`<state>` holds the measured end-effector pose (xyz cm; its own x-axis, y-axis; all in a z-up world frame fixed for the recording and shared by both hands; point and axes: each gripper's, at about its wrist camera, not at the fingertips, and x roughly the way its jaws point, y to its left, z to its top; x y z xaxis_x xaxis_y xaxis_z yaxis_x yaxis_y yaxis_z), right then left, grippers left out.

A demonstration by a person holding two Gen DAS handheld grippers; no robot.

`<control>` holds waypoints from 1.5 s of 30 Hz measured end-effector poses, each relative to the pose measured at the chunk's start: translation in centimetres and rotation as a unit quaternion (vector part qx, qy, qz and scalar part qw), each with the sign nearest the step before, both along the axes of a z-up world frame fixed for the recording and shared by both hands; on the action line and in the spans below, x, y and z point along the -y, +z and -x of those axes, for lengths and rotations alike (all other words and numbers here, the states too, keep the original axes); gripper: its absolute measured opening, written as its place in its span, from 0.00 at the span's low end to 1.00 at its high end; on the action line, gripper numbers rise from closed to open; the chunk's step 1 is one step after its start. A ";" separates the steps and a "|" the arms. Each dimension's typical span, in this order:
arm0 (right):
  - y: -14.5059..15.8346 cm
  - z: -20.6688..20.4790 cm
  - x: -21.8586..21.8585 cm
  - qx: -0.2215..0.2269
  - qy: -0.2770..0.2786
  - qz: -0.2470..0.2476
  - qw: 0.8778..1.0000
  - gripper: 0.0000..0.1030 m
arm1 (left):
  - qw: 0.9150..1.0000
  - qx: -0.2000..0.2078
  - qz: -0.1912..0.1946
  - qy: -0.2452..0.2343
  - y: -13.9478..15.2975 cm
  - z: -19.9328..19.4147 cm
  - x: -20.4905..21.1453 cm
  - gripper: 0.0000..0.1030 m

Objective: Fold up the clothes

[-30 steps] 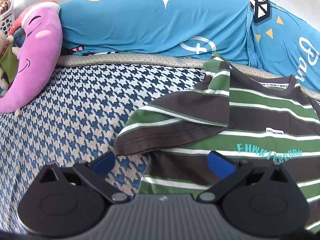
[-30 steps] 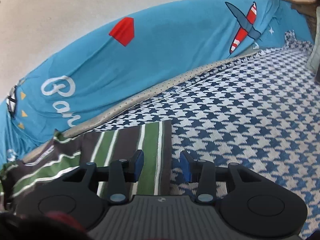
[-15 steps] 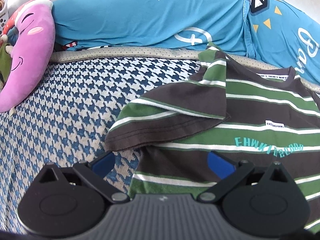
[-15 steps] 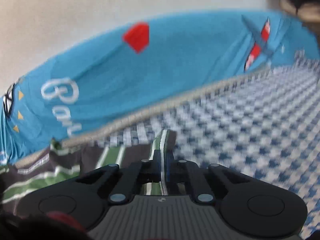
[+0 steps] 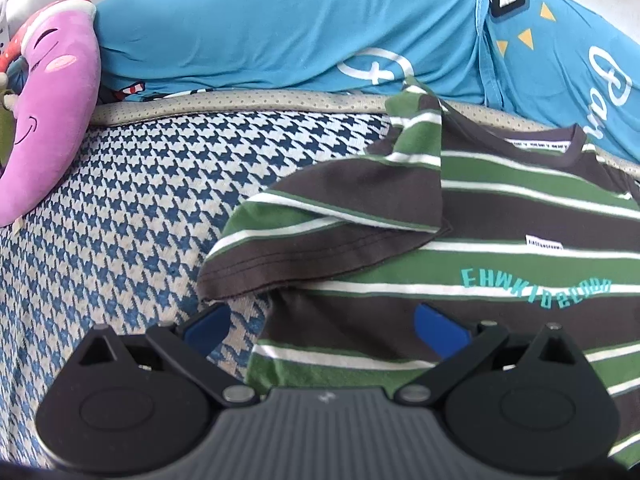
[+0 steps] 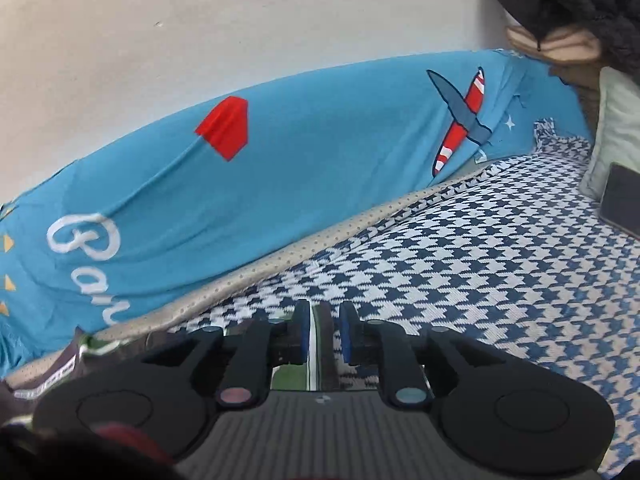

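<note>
While the shirt (image 5: 500,216) lies spread on the bed (image 5: 120,208), front up, both grippers hang over it.

Item 1: shirt. Striped brown/green/white tee, teal lettering across chest, small white label just above lettering. Collar toward 12 o'clock, next to the beige mattress edge (image 5: 240,100). One sleeve folded inward over the chest, cuff hem toward 8 o'clock, partly overhanging the houndstooth cover. In the right wrist view only a narrow strip of shirt (image 6: 320,344) shows betw. the fingers, plus collar bit at 8 o'clock.

Item 2: left gripper (image 5: 320,324). Fingers spread wide, nothing betw. the pads. One blue pad over the bare cover at 8 o'clock of frame centre, other over the shirt's lower stripes at 4 o'clock. Contact w/ fabric: can't tell.

Item 3: right gripper (image 6: 324,336). Fingers nearly together w/ a raised fold of the shirt's edge betw. them; left pad on the cloth, a small gap at the right pad. Jaws have just been opening slightly after a tight squeeze, cloth standing in the gap.

Item 4: bed cover. Blue/white houndstooth, fills most of both views.

Item 5: blue bolster (image 6: 280,184). Along the wall at 12 o'clock; prints of star, plane, red shape, white script.

Item 6: pink plush (image 5: 44,112). Smiling face, at 9 o'clock in the left wrist view, well apart from shirt.

Item 7: dark flat device (image 6: 622,200). At 3 o'clock in the right wrist view, beside a pale pillow (image 6: 612,128).
</note>
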<state>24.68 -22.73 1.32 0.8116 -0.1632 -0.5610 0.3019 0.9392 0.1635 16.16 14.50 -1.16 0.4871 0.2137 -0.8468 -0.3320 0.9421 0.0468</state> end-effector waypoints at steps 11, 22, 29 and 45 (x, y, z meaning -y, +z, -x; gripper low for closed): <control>1.4 4.0 -3.6 -0.047 0.056 -0.052 0.996 0.34 | 0.999 0.035 -0.010 -0.004 1.0 0.6 -2.0 1.00; 2.1 9.8 -8.7 -0.068 0.120 -0.107 0.985 0.40 | 0.995 0.074 -0.036 -0.058 1.6 1.8 -4.6 1.00; 1.6 12.6 -13.2 -0.083 0.192 -0.099 0.973 0.44 | 0.993 0.083 -0.012 -0.078 1.4 2.7 -6.4 1.00; -0.1 11.8 -17.2 -0.092 0.246 -0.049 0.964 0.46 | 0.973 0.100 -0.092 -0.188 -0.6 2.6 -1.8 0.78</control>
<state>12.84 -5.53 1.22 0.6618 0.2772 -0.6965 -0.1432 0.9588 0.2455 13.56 16.34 -1.71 0.7115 0.1283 -0.6909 0.0145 0.9803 0.1970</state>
